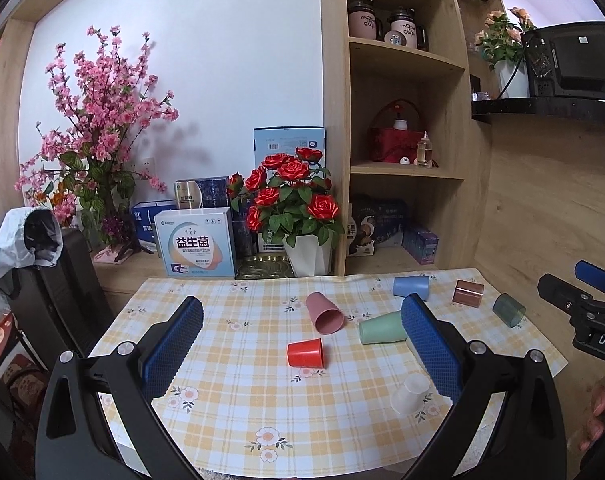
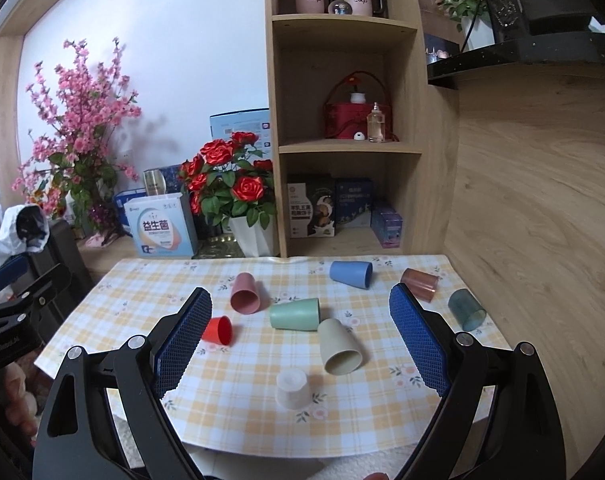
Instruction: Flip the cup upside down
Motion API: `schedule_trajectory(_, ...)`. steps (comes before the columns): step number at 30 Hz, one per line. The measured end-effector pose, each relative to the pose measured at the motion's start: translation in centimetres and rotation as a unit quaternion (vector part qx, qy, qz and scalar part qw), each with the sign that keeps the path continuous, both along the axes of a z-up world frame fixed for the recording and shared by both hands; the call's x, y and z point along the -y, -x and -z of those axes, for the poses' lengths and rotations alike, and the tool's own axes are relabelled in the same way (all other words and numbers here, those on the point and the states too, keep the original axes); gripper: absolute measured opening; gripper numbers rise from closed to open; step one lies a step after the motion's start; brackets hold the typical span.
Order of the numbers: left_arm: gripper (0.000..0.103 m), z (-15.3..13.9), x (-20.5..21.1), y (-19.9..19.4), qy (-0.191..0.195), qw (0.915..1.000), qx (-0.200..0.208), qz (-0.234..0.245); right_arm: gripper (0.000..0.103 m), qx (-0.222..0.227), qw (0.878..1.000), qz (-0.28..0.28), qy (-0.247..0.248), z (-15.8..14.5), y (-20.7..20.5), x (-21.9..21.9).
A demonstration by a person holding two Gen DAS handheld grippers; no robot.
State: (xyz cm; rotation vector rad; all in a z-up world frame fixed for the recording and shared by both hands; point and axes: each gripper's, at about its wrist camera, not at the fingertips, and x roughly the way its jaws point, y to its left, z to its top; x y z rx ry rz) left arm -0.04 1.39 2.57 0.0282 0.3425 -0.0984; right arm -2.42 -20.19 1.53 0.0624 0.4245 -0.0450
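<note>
Both pairs of jaws stand wide apart and hold nothing: our left gripper (image 1: pixel 302 344) and right gripper (image 2: pixel 300 330) hover above the table's (image 2: pixel 382 420) near edge. We judge the beige cup (image 2: pixel 339 346) the likeliest target. It lies on its side near the table's middle, mouth toward us, between the right jaws though below them, untouched. It looks light, stiff plastic, smooth enough to slip; we'd pinch it across the mid-wall, not the rim. A white cup (image 2: pixel 292 389) already stands inverted just beside it.
</note>
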Motion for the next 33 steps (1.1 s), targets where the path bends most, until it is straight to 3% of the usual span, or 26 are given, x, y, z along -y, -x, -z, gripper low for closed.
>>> schedule_trajectory(33, 0.097, 0.35, -0.58, -0.09, -0.005, 1.0000, -0.007, -0.001, 0.088, -0.007, 1.000, 0.009, -0.001, 0.52, -0.27, 0.21)
